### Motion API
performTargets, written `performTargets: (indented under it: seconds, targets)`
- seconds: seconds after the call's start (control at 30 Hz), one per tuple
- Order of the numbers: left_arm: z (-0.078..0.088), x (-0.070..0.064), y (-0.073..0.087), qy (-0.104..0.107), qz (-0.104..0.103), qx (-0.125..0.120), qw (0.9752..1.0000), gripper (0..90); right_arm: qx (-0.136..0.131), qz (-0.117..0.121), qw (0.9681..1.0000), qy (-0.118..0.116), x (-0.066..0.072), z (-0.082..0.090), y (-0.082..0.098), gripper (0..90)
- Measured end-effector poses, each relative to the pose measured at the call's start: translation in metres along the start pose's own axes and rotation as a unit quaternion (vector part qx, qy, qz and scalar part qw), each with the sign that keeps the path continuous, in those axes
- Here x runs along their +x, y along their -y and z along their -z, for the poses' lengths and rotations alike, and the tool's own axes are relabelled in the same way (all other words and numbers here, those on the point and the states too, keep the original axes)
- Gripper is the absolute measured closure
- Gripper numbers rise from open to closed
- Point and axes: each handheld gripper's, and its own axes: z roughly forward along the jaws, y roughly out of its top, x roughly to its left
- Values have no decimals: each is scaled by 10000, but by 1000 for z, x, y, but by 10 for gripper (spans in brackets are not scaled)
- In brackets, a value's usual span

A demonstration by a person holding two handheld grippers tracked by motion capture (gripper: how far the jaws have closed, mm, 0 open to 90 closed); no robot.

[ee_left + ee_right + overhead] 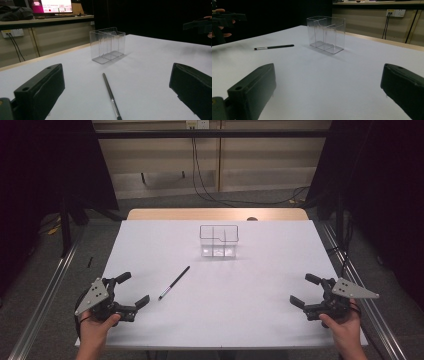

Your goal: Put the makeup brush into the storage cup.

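Both grippers, left (134, 290) and right (303, 291), rest with jaws wide apart, holding nothing. Ahead of the left jaws lies the pen (174, 283), the clear organizer (218, 241) beyond; a skewed pinch could roll it.

Place: I'm in a lab recording bay.
Signs: black curtains (45, 165), floor rails (45, 295), white table (260, 285), monitor (52, 5), wall sockets (395, 12).

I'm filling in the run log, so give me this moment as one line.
left gripper: open, empty | right gripper: open, empty | thin black pen with silver tip: flat on white table | clear plastic compartment holder: upright, empty
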Motion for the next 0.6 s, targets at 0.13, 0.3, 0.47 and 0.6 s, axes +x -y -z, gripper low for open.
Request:
performTargets:
  seconds: [0.13, 0.3, 0.47, 0.6]
  targets:
    - [-2, 1, -1, -9, -31, -14, 10000, 0, 15, 7, 10000, 11, -1, 1, 1, 0]
    - [-4, 0, -2, 4, -35, 4, 10000, 0, -1, 31, 10000, 32, -1, 2, 1, 0]
    - [-4, -2, -2, 3, -39, 5, 10000, 0, -1, 26, 10000, 27, 0, 2, 0, 0]
    - [-3, -2, -3, 2, -49, 2, 10000, 0, 9, 73, 10000, 8, 3, 1, -1, 0]
